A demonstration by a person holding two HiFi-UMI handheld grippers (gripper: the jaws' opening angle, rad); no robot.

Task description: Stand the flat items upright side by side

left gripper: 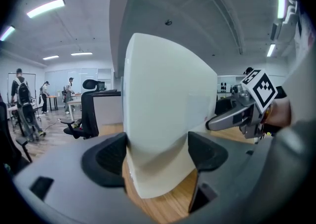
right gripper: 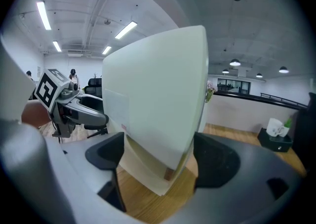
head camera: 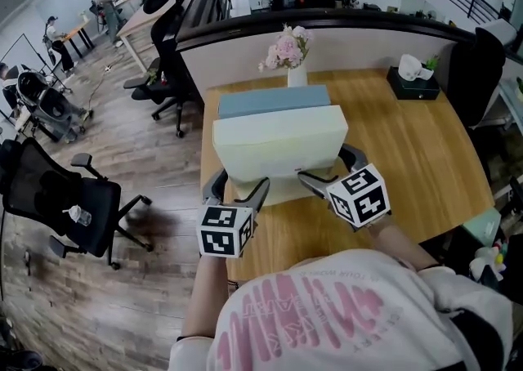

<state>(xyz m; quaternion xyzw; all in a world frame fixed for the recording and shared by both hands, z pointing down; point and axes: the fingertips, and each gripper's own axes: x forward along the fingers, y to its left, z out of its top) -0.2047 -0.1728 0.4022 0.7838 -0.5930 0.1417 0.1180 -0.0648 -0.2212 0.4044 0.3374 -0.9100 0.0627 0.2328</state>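
The pale box (head camera: 278,142) hangs over the middle of the wooden table (head camera: 425,157), tipped up so its broad face looks toward the near side. The blue slab (head camera: 274,101) lies flat just beyond it on the far side. A cream piece (head camera: 282,191) shows under its lower edge; I cannot tell whether that is a separate item or part of the box. The left gripper (head camera: 239,189) is clamped across the box's thickness at the near left corner, jaws wide with both pads against its faces. The right gripper (head camera: 327,169) grips the near right corner the same way. The box looks light for its bulk and fairly stiff, since its big face stays flat while it is carried by one edge. Its smooth matte skin could slide in the pads, and the lower corner seems to dent a little at the left jaws. Holding low on both corners across the thin dimension suits it, probably with gentle pressure. A faint rectangular label patch (right gripper: 114,105) sits on the face, but nothing on it is legible. The pink print on the person's shirt (head camera: 327,312) cannot be read from here, and the marker cubes (head camera: 225,230) carry only square patterns.
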